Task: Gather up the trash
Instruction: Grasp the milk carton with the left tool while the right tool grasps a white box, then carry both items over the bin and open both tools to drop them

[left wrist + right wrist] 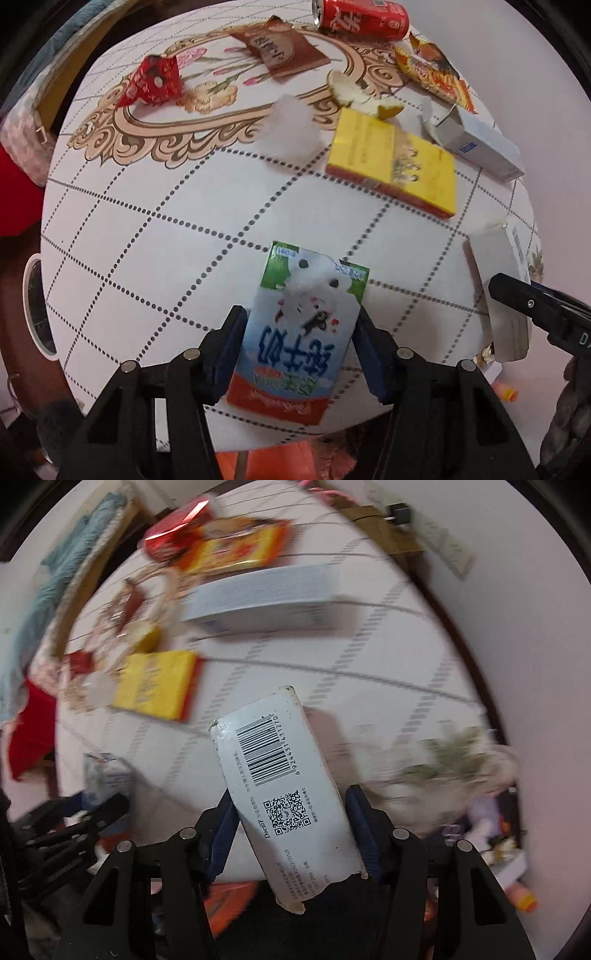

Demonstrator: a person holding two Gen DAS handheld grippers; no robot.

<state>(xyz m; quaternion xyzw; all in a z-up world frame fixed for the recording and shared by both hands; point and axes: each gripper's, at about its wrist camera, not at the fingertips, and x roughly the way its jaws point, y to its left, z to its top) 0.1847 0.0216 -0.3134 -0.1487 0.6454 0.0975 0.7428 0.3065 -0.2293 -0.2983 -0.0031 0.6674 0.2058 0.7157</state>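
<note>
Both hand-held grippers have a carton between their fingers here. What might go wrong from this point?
1. The milk carton overhangs the table edge; the left hand-held gripper closes on its sides, so a loose grip may drop it to the floor.
2. The white barcode box sits tilted in the right hand-held gripper and may twist free.
3. The two grippers are close together and may collide.

Even, soft indoor light; strong fisheye bending at edges; right wrist view motion-blurred.
</note>
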